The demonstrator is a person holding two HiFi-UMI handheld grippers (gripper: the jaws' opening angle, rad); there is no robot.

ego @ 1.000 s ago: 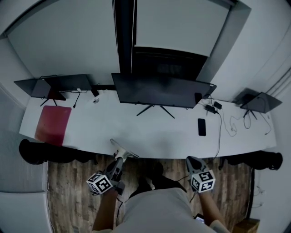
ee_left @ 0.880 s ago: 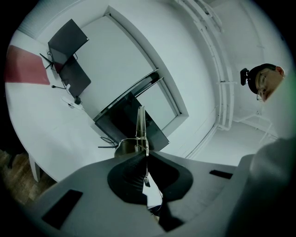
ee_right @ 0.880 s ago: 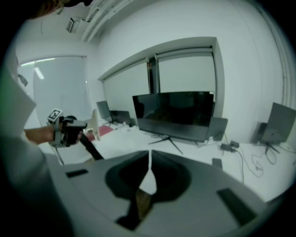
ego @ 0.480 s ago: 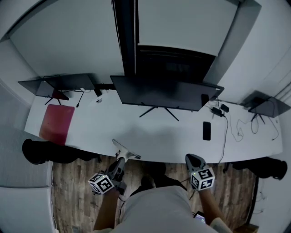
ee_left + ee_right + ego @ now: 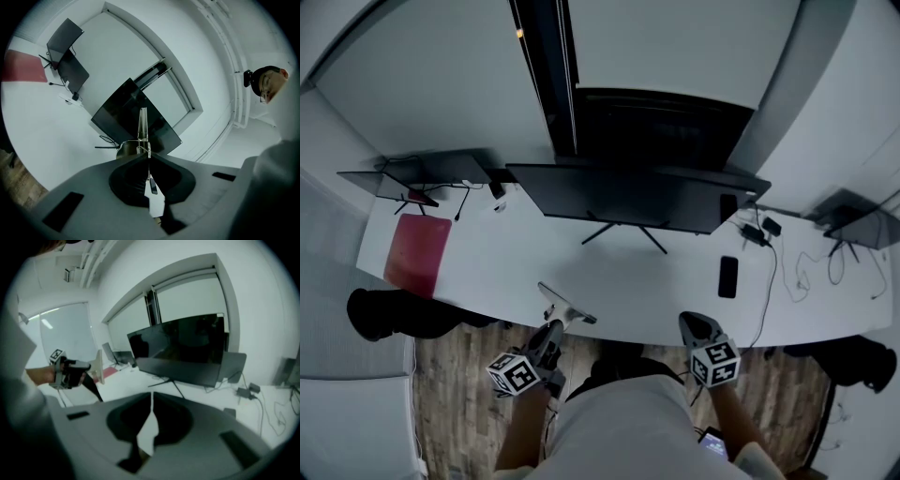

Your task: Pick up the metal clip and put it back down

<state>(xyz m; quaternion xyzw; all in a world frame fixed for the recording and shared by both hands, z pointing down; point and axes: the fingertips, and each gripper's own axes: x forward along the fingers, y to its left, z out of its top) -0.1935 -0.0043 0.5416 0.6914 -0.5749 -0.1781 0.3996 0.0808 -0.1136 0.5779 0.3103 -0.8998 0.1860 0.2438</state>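
Observation:
The metal clip is a thin silver spring clip held above the front edge of the white desk. My left gripper is shut on its lower end. In the left gripper view the clip sticks straight up out of the closed jaws of the left gripper, with its spring just above the tips. My right gripper hangs off the desk's front edge at the right, shut with nothing in it. The right gripper view shows the right gripper closed, and the left gripper carrying the clip.
A large dark monitor on a stand occupies the desk's middle back. A red mat lies at the left, a black phone at the right, with cables and laptops at both ends. Wooden floor lies below.
The left gripper with the clip has drifted slightly right and down in the picture as the head view shifted. Both grippers stay shut, and the clip stays held.

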